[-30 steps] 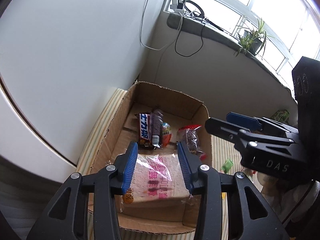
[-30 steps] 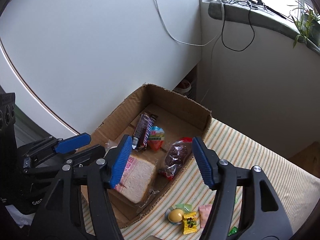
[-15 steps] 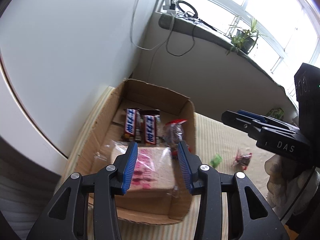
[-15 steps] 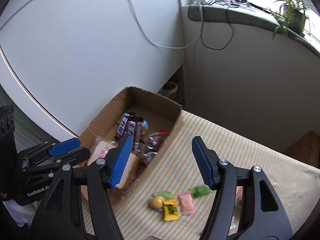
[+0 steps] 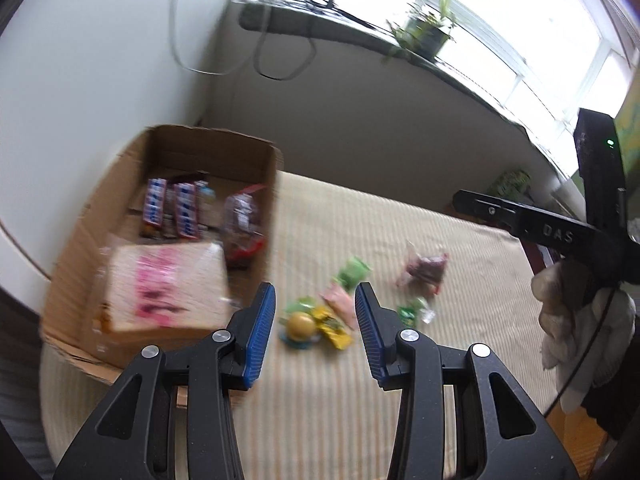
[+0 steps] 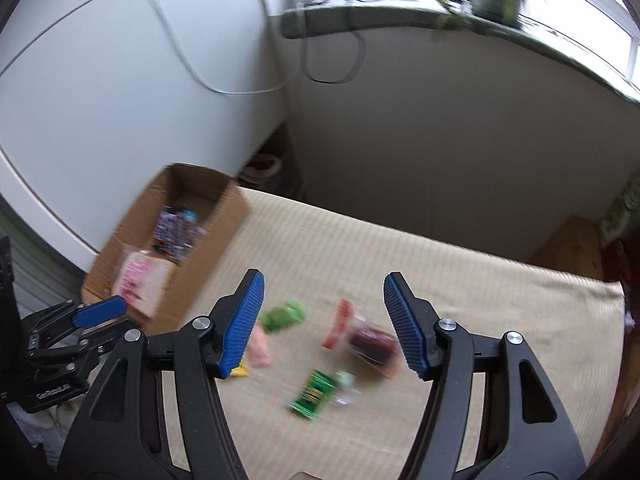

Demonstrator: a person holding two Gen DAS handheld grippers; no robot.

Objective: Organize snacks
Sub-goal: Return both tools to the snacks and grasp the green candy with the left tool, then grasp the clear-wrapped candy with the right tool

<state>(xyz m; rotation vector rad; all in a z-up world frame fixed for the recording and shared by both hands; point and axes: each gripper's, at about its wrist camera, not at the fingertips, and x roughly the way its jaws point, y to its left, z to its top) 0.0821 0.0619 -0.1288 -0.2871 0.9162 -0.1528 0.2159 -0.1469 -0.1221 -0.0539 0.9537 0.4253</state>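
Both tools hang wide open and empty above a striped worktop (image 5: 460, 248) strewn with snacks. The left tool (image 5: 315, 332) frames a yellow ball-shaped sweet (image 5: 301, 323); the right tool (image 6: 323, 322), marked "DAS" on its body, hovers over a dark red packet (image 6: 370, 345) and a green wrapper (image 6: 313, 393). A cardboard box (image 5: 100, 216) at the worktop's left edge holds wrapped bread (image 5: 164, 286) with blurred, unreadable pink print and blue-and-white bars (image 5: 172, 208).
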